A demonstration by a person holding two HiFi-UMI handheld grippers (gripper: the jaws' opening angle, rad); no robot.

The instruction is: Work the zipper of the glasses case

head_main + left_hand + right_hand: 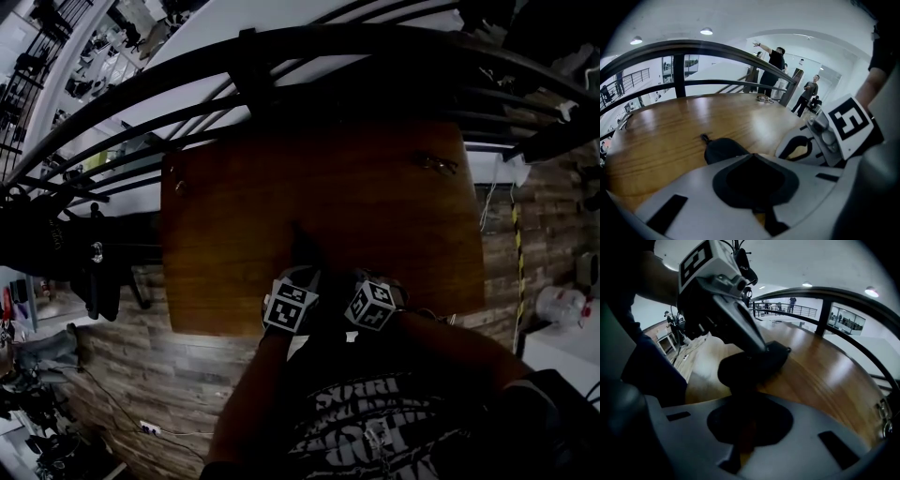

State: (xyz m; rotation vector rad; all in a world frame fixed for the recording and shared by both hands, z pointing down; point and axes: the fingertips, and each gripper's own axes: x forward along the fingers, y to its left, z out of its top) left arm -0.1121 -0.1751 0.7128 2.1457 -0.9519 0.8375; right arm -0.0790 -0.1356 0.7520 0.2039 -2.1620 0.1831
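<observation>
Though dim, glasses case lengthwise toward the railing.

Left gripper fills the bottom of the shot, jaws closed tight together. The black glasses case pokes out just past the tips on the wooden table, with a little zipper pull sticking off its left end. Can't tell if the tips actually pinch it. Right gripper is just beside it, marker cube on top. Dark curved railing behind, a few people standing in the background, 2 ceiling lights.
</observation>
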